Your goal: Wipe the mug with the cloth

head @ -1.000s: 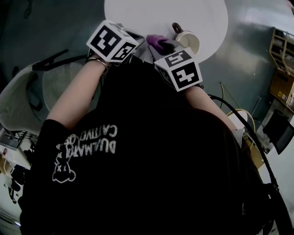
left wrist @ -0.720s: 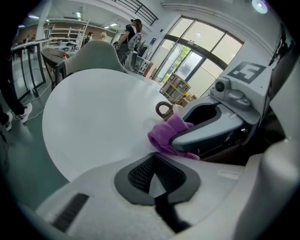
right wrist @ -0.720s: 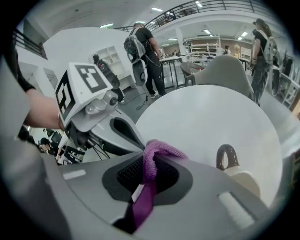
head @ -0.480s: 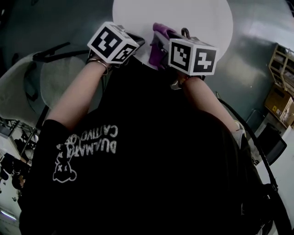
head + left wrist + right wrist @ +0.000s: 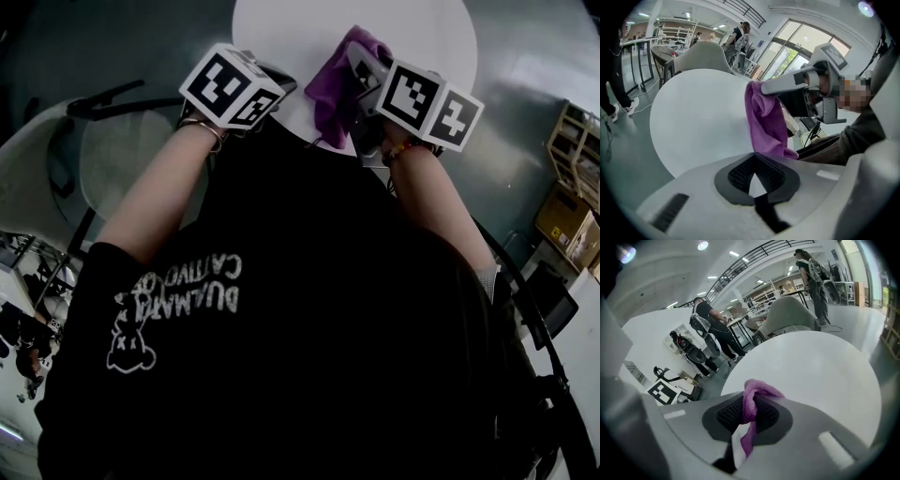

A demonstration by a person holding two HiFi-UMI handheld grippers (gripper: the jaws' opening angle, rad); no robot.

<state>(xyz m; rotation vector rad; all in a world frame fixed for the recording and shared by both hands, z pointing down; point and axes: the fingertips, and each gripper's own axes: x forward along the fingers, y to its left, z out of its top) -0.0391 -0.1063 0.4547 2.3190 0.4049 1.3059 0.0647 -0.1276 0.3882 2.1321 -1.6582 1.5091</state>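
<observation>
The right claw [image 5: 749,414], clamped on the purple cloth [image 5: 330,89], had rolled and risen over the tabletop's [image 5: 300,23] 5 o'clock edge, now hiding the mug, probably repositioning to wipe; the left claw [image 5: 754,177] stayed closed and empty at 7 o'clock

Purple cloth [image 5: 334,82]; plain white tabletop [image 5: 300,23]; marker cubes [image 5: 230,86] [image 5: 429,105] white with black square patterns; black shirt [image 5: 281,347] with white lettering; dull grey-green floor [image 5: 122,37].
</observation>
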